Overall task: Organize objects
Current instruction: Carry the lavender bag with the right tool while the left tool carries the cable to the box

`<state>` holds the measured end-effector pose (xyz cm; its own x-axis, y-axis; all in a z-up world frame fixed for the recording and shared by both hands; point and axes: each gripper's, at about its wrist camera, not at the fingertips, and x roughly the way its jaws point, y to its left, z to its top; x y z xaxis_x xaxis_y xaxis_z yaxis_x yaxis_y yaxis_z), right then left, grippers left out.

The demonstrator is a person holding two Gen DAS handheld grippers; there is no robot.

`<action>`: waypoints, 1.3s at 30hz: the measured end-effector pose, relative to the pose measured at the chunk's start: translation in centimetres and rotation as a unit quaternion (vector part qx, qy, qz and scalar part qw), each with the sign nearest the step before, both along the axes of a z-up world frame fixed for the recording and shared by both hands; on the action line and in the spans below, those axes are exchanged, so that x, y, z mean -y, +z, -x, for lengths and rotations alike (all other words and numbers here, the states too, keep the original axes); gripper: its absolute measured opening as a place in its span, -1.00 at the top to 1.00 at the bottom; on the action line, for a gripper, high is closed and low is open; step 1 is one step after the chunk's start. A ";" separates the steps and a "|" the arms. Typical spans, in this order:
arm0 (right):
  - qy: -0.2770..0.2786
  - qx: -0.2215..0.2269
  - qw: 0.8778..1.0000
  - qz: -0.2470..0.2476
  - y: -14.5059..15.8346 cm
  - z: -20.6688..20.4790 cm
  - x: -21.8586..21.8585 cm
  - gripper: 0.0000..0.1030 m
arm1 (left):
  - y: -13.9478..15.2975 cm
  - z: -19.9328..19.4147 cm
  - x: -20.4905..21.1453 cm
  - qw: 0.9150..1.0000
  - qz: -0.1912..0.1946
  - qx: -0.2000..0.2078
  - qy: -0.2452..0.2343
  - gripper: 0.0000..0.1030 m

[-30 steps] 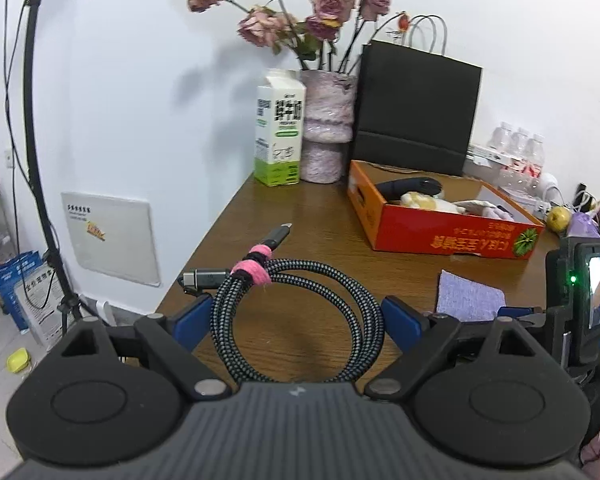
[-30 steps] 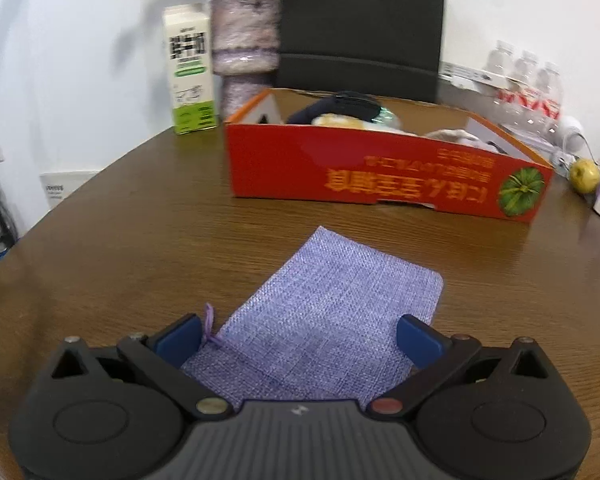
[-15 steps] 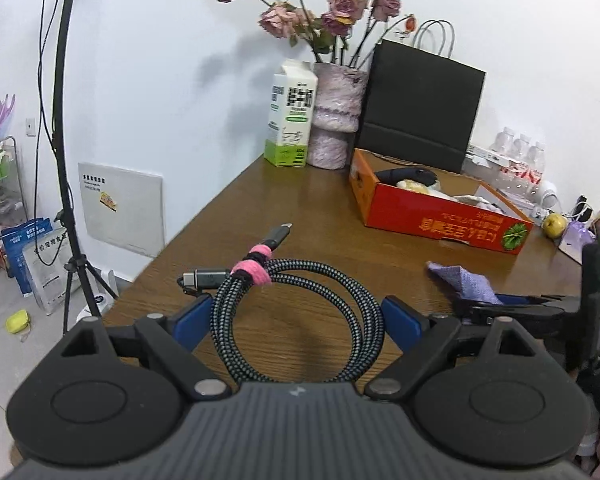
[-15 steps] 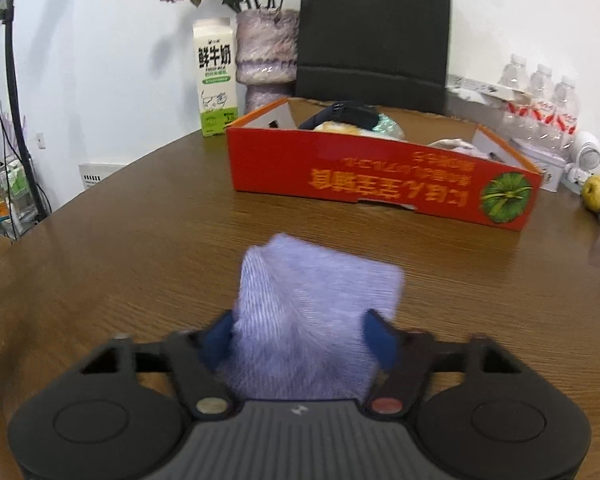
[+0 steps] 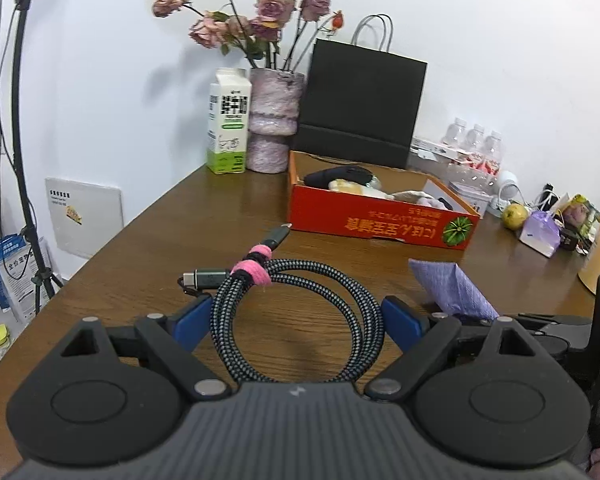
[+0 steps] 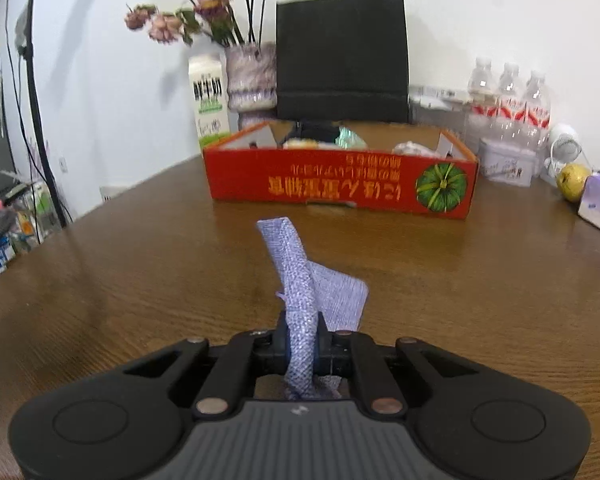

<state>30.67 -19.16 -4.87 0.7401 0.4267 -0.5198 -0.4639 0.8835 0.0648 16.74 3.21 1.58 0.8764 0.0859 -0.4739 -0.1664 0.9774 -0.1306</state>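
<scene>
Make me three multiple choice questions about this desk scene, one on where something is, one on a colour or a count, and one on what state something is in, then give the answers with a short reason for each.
1. Where does the milk carton stand?
A. Beside the vase, by the wall
B. Inside the red box
C. On the floor

2. What colour is the strap around the coiled cable?
A. Green
B. Pink
C. White

3. What state is the right gripper in?
A. Wide open over bare table
B. Shut on the purple cloth pouch
C. Clamped on the paper bag

Answers:
1 A, the carton touches or nearly touches the vase, behind the red box.
2 B, a pink band binds the coil near its plugs.
3 B, its fingers pinch the bunched pouch, lifted off the table.

The left gripper brackets the cable coil; I cannot tell whether it grips.
</scene>
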 end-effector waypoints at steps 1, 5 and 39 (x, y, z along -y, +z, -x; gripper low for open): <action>0.000 0.005 1.000 -0.002 0.1 0.1 0.1 0.84 | 0.1 -0.3 0.3 1.000 -0.003 0.000 -0.002 -0.77; -0.002 0.025 1.000 -0.006 0.5 0.6 0.3 0.84 | 0.5 -1.2 0.8 1.000 -0.005 0.005 -0.006 -0.77; -0.015 0.145 0.989 -0.035 6.0 -9.2 -1.3 0.84 | 3.5 -17.2 5.4 0.998 0.018 0.058 -0.022 -0.77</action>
